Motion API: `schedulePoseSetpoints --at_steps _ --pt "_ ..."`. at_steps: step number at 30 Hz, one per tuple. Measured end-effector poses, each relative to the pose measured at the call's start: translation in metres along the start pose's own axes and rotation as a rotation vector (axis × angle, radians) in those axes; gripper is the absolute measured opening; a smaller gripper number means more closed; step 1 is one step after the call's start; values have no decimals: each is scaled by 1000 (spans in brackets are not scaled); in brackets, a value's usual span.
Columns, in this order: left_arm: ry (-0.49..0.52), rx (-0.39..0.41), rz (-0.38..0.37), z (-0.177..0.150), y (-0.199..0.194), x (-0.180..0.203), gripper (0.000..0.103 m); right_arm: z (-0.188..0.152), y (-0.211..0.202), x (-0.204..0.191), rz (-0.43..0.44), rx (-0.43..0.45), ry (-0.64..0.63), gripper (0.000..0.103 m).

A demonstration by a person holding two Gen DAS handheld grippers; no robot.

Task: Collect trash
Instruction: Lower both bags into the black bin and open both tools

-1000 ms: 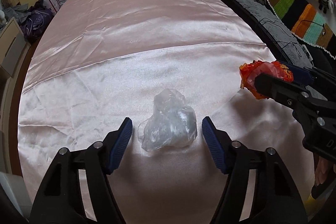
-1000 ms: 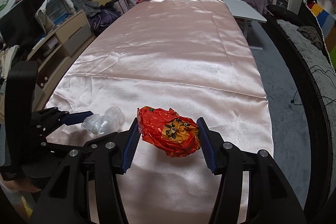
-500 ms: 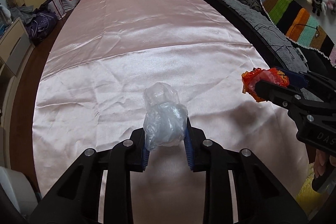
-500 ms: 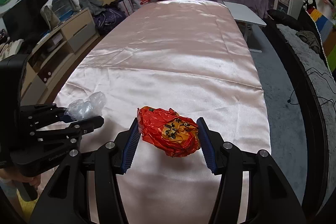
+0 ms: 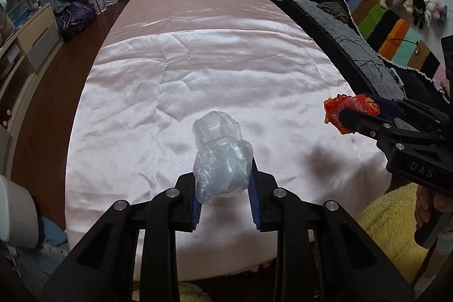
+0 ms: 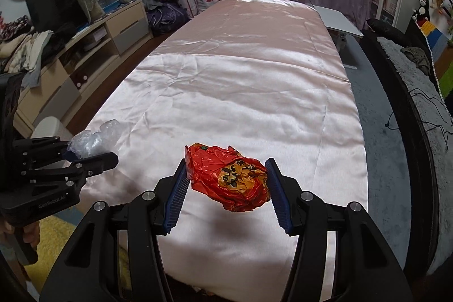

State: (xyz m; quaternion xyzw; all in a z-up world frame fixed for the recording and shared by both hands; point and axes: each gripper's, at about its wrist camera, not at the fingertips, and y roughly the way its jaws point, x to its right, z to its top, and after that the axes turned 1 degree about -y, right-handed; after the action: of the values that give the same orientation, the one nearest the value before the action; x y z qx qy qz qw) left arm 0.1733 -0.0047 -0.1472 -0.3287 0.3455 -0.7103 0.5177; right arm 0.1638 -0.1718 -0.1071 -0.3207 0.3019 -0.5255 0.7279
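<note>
Left tool (image 5: 223, 193) clamped on clear bag (image 5: 220, 157), right tool (image 6: 226, 188) on red wrapper (image 6: 229, 177). Both light, crushy, slick; you grip mid-wad.

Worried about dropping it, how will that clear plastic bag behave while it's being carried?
The clear plastic bag looks crumpled and thin, so probably very light and floppy. The top bulges loose above the left tongs, so it may sag or slip if the squeeze loosens.

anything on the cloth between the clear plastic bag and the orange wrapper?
Nothing: bare pink cloth between the clear plastic bag in the left tool and the orange wrapper in the right tool. Left wrist view.
</note>
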Motion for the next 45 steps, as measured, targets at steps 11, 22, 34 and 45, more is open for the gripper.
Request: schedulePoseSetpoints --at_steps 11,22,34,45 --pt "-36 -34 -27 -93 -20 19 26 -81 -29 -15 33 -48 57 55" --pt "-26 -132 -41 -159 1 32 26 -155 -12 -27 90 -176 88 55" --pt "-40 -256 -80 -193 50 37 27 -188 28 -22 74 -294 147 57" --pt "-33 -253 -79 -189 45 37 51 -175 21 -23 77 -262 160 72"
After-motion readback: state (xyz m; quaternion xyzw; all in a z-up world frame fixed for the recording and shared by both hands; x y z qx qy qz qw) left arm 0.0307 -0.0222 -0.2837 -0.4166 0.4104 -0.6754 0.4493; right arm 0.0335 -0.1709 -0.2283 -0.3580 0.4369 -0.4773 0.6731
